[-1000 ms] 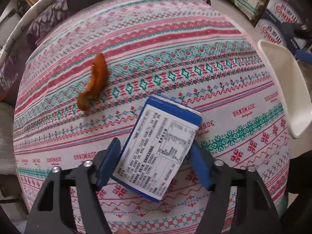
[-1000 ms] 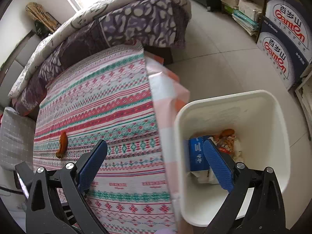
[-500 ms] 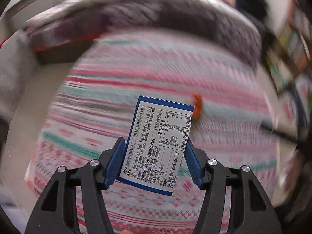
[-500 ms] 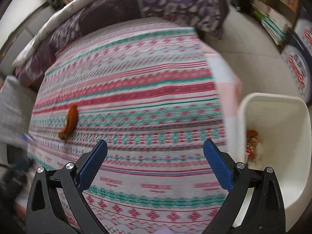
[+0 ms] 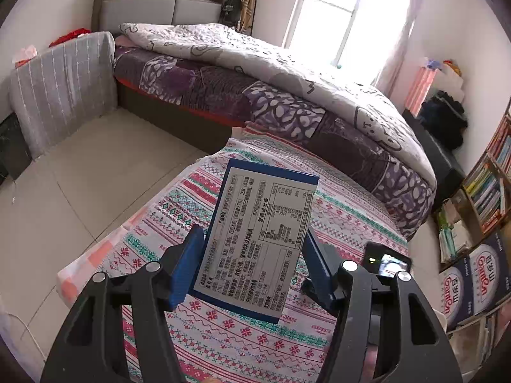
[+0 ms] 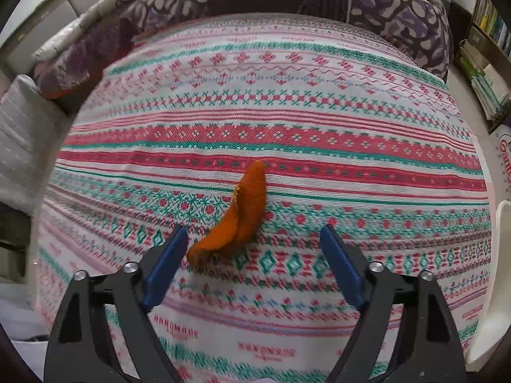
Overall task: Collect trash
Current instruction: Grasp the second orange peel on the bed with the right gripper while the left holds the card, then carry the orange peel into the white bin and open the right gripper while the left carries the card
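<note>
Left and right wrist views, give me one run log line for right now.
left tongs: shut on blue carton, lifted | right tongs: open, closing over orange peel on tablecloth | bin: right edge

Surface (image 6: 319, 146) was covered by a woven cloth (image 6: 351, 121) in red, pink and teal bands, small snowflake and diamond motifs. Only one item lay directly on it: a curved orange peel (image 6: 242, 214), roughly mid-cloth, one end curled up. Cloth edge hung over the surface's side toward the tiled floor (image 5: 80, 191).
</note>
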A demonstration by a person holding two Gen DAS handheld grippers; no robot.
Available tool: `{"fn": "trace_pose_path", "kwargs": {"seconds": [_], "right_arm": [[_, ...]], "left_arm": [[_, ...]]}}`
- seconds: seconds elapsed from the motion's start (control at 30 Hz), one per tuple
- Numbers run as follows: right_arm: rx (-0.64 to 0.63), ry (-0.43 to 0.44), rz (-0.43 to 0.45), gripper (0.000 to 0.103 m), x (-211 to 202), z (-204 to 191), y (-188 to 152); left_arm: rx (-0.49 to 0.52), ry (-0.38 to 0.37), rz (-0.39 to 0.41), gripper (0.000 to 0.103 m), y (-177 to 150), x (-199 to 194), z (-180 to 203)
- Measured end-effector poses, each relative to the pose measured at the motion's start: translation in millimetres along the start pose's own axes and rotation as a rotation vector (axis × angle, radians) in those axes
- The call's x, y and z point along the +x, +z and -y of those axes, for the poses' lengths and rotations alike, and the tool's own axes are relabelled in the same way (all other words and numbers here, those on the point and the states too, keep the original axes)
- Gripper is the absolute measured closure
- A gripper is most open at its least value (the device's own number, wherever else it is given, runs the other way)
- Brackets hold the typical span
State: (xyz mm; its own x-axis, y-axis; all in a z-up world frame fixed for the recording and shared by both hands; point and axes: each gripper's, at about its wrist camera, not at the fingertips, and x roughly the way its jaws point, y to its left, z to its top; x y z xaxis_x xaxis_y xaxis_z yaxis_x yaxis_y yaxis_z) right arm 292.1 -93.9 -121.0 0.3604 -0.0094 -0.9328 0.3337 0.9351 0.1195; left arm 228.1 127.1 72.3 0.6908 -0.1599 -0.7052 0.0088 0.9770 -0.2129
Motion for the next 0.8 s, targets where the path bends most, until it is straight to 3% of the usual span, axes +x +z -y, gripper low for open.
{"fn": "trace_pose_path", "kwargs": {"seconds": [0.07, 0.13, 0.2, 0.27, 0.3, 0.47, 0.8], "right_arm": [[-0.015, -0.034, 0.021, 0.03, 1.8, -5.6, 1.6], [-0.048, -0.053, 0.03, 0.04, 2.7, -11.9, 3.3], [-0.067, -0.06, 0.035, 0.065, 2.7, -16.7, 5.1], [-0.077, -0.047, 0.032, 0.07, 1.3, -16.9, 4.9], [-0.084, -0.037, 0.035, 0.08, -0.1, -16.2, 4.5], [-0.1, 0.025, 0.05, 0.084, -15.5, -10.0, 4.9], [-0.095, 0.134, 0.174, 0.085, -85.0, 22.7, 8.0]], "left_arm": [[-0.015, 0.006, -0.003, 0.042, 1.9, 0.6, -3.6], [-0.023, 0.009, -0.009, 0.042, 0.4, 2.8, -8.5], [-0.029, 0.018, -0.007, 0.042, 0.0, 3.2, -11.2], [-0.03, 0.03, 0.001, 0.042, -0.4, 3.3, -12.6], [-0.031, 0.031, 0.002, 0.042, -0.4, 3.5, -12.7], [-0.023, 0.05, 0.002, 0.042, -3.3, 7.0, -9.3], [0.028, 0.054, 0.038, 0.042, -10.4, 9.4, 12.3]]}}
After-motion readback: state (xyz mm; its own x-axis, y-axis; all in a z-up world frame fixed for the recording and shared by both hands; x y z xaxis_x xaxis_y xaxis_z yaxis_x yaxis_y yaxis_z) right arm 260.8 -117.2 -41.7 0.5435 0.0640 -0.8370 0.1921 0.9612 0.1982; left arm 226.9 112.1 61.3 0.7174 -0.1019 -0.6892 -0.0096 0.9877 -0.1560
